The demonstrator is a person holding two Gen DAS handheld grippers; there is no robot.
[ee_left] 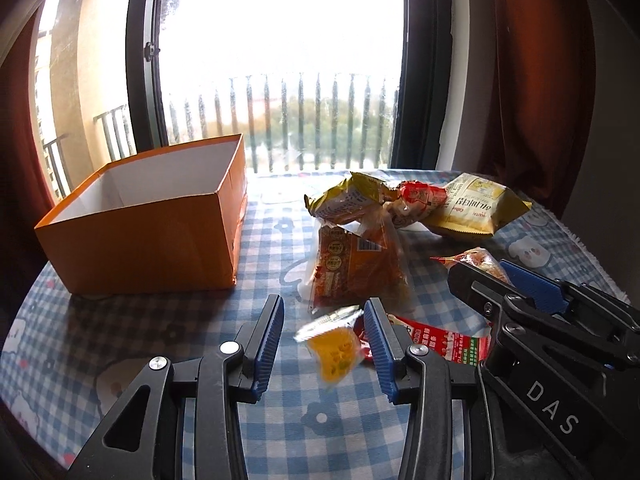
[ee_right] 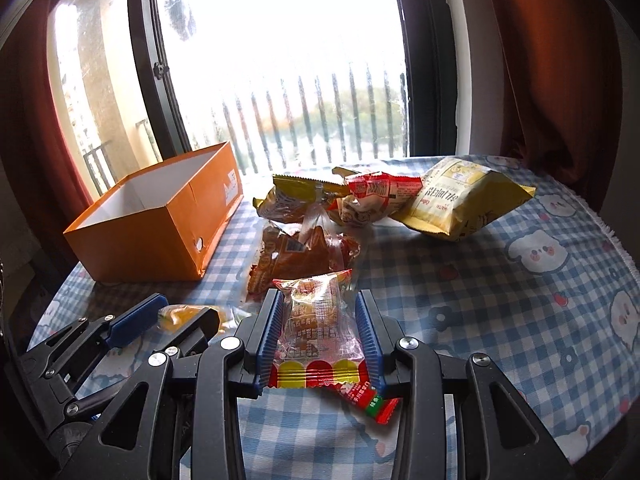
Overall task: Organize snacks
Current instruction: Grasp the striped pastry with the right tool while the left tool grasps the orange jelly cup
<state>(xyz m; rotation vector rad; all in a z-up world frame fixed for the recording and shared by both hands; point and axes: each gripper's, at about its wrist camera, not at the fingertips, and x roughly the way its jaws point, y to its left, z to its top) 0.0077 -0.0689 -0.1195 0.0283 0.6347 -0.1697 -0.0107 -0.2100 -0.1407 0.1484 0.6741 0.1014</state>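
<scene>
On the table's checked cloth [ee_right: 500, 280], the right gripper [ee_right: 320, 336] brackets a clear-wrapped snack pack [ee_right: 318, 320], its blue pads touching the wrapper's sides; whether it truly pinches is hard to judge. A red sachet [ee_right: 368, 402] lies partly hidden under that pack. The left gripper [ee_left: 324, 344] stands with its jaws apart around a small yellow snack [ee_left: 334, 354], blurred and only against the right pad. The orange box [ee_left: 152, 228] sits open at the table's far left edge, its floor mostly out of sight. Behind lie an orange pastry bag [ee_left: 352, 272] and yellow bags [ee_left: 472, 204] heaped near the far edge, overlapping each other.
</scene>
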